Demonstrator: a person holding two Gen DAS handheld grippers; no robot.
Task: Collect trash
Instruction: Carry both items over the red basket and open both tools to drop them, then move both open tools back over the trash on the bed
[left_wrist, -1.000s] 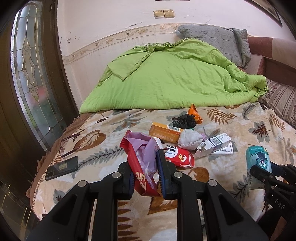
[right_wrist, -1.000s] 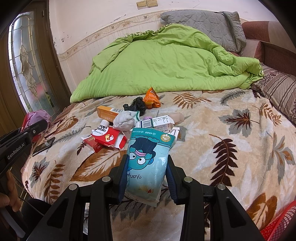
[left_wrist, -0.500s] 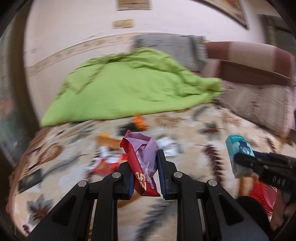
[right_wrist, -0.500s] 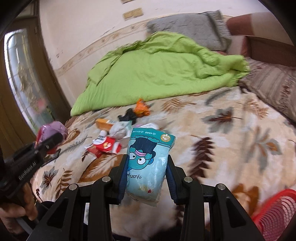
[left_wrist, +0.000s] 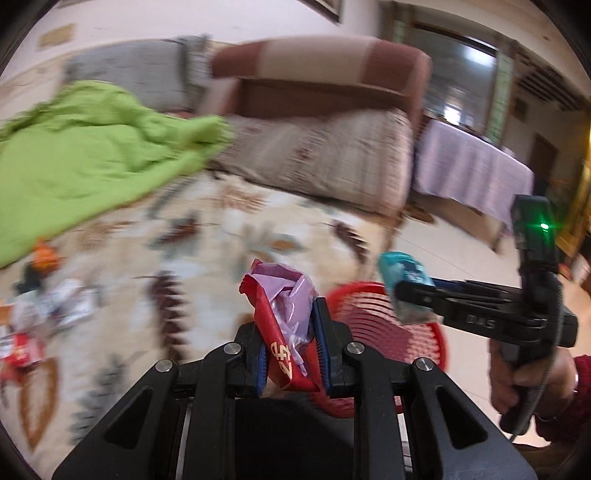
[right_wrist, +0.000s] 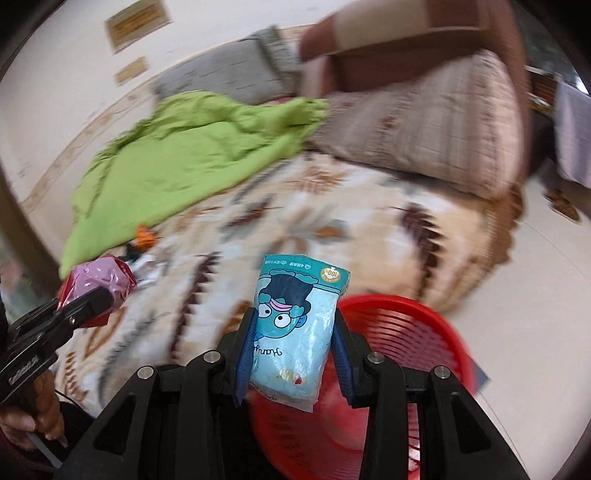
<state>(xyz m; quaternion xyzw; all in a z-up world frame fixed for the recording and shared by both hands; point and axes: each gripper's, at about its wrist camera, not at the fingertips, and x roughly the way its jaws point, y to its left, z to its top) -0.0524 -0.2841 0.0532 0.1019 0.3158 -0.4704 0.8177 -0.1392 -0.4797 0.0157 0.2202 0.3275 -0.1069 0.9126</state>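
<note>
Left gripper (left_wrist: 290, 354): jaws clamped on crumpled red-and-purple foil wrapper (left_wrist: 282, 317), frame centre. Right gripper (right_wrist: 291, 360): jaws holding teal cartoon-printed plastic packet (right_wrist: 295, 328) above red slatted plastic basket (right_wrist: 406, 332), lower right, partly hidden. Leaf-patterned bed (left_wrist: 221, 240) litter, far left, motion-blurred, indistinct.

The left gripper (left_wrist: 290, 354) pinches a red wrapper (left_wrist: 275, 332) stuffed with purple plastic (left_wrist: 290, 299), the red basket (left_wrist: 388, 317) just beyond its right finger, under the right gripper's (left_wrist: 410, 295) teal packet (left_wrist: 400, 271).
</note>
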